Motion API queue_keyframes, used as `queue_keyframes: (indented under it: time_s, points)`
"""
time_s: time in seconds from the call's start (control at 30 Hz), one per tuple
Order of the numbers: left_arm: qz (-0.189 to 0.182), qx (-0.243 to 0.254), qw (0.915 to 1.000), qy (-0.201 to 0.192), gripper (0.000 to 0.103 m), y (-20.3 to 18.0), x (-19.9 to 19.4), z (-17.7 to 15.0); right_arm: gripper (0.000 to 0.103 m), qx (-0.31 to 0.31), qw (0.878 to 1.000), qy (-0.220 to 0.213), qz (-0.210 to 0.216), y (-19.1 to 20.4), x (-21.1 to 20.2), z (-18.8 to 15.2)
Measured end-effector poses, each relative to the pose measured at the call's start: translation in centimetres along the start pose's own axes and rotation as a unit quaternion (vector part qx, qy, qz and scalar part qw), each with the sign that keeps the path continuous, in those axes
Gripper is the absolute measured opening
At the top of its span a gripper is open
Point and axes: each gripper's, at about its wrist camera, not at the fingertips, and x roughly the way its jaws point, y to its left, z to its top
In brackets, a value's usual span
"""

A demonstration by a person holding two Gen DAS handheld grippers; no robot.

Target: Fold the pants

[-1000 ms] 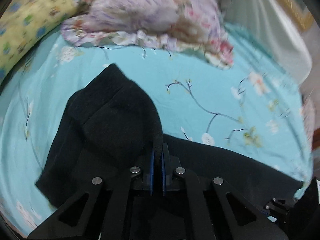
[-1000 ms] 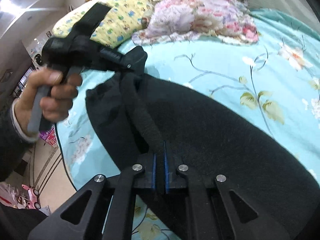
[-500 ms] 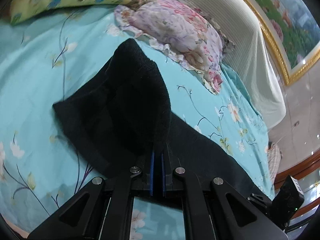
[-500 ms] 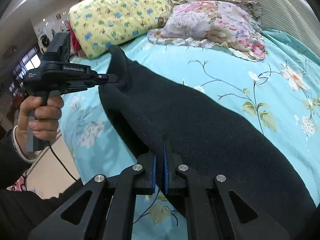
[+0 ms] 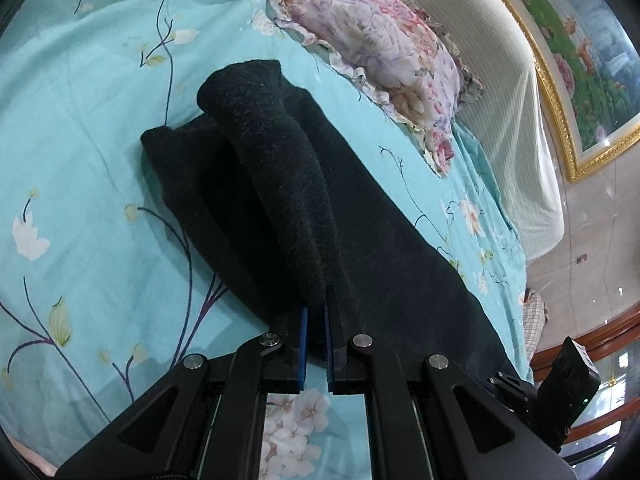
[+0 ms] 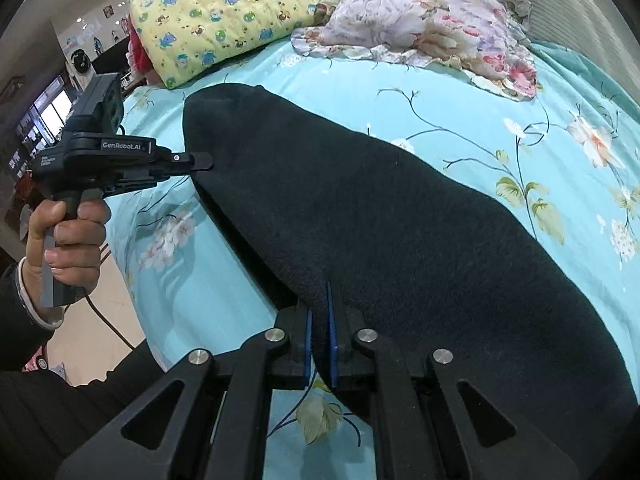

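Black pants [image 5: 320, 216] lie on the turquoise floral bed sheet [image 5: 80, 160]. In the left wrist view my left gripper [image 5: 314, 308] is shut on a raised ridge of the pants' near edge. In the right wrist view the pants [image 6: 400, 220] stretch across the bed, and my right gripper [image 6: 318, 304] is shut on their near edge. The left gripper [image 6: 200, 162] also shows there at the left, held by a hand, its tip at the pants' far end. The right gripper's body shows at the lower right of the left wrist view [image 5: 560, 392].
A pink floral pillow [image 6: 420, 20] and a yellow patterned pillow [image 6: 224, 12] lie at the head of the bed. A white padded headboard [image 5: 500, 80] and a gold-framed picture [image 5: 580, 60] stand behind. The bed's edge and floor [image 6: 100, 300] are at the left.
Both grippers have moved apart while holding the pants, drawing the cloth out longer and lower across the bed. The bunched end has flattened onto the sheet.
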Motion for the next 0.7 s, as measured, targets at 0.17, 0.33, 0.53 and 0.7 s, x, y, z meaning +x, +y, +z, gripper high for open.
queue_keyframes:
  time_s: [0.17, 0.33, 0.53, 0.7]
  points:
    - [0.006, 0.000, 1.0000, 0.001, 0.010, 0.5, -0.7, -0.2, 0.014, 0.001, 1.000, 0.001, -0.008, 0.2, -0.1, -0.2]
    - [0.016, -0.004, 0.9999, -0.001, 0.023, 0.9, -1.8, 0.0, 0.037, 0.015, 1.000, -0.002, 0.007, 0.1, -0.5, -0.1]
    - [0.023, -0.020, 0.9995, -0.002, 0.049, 1.5, -2.7, 0.7, 0.042, 0.044, 0.998, -0.026, 0.034, -0.3, -1.8, 0.4]
    - [0.040, -0.038, 0.9984, 0.005, 0.063, 2.1, -3.1, 1.5, 0.042, 0.073, 0.995, -0.047, 0.047, -1.2, -2.4, 1.3]
